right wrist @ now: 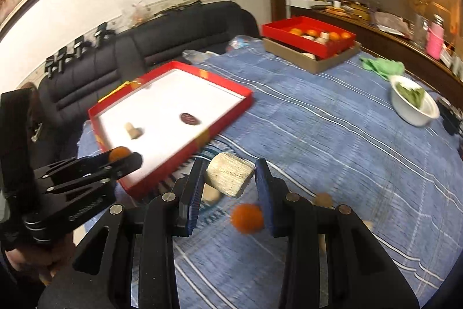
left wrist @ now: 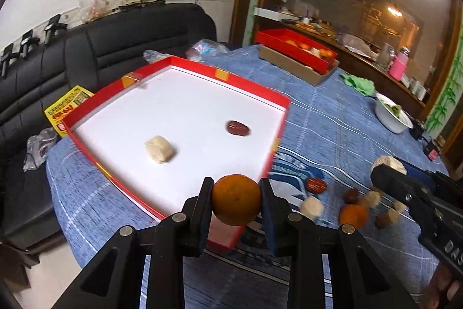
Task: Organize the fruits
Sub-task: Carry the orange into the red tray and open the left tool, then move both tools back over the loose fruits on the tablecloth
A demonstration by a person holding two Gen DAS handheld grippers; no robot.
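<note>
Left gripper is clamped on an orange; both pads are pressed against its sides, and the fruit is held over the near rim of the red tray. Ahead of the left gripper, inside the tray on its white floor, a pale chunk is seen to the left and a dark red date to the right, well apart from each other.

Right gripper is closed on a pale block, gripped between the blue pads and tilted. Below and just past its tips, a second orange lies on the blue cloth, blurred. The tray sits ahead and to the left of the right gripper.

From the left wrist view, loose pieces are scattered on the cloth to the right of the gripper: another date, an orange piece, several pale and brown bits, all smeared by motion and hard to tell apart.

Far ahead, a second red box holding oranges and pale pieces is stacked in a brown carton. A white bowl with green contents and a green rag lie to the far right.

Hidden or cut off: the tray's near corner is covered by the left gripper; the right gripper's far end is cut by the frame edge in the left view.

Writing: a yellow leaflet beside the tray carries print, not legible. Lettering on the gripper bodies is partly seen, "DAS" only.
</note>
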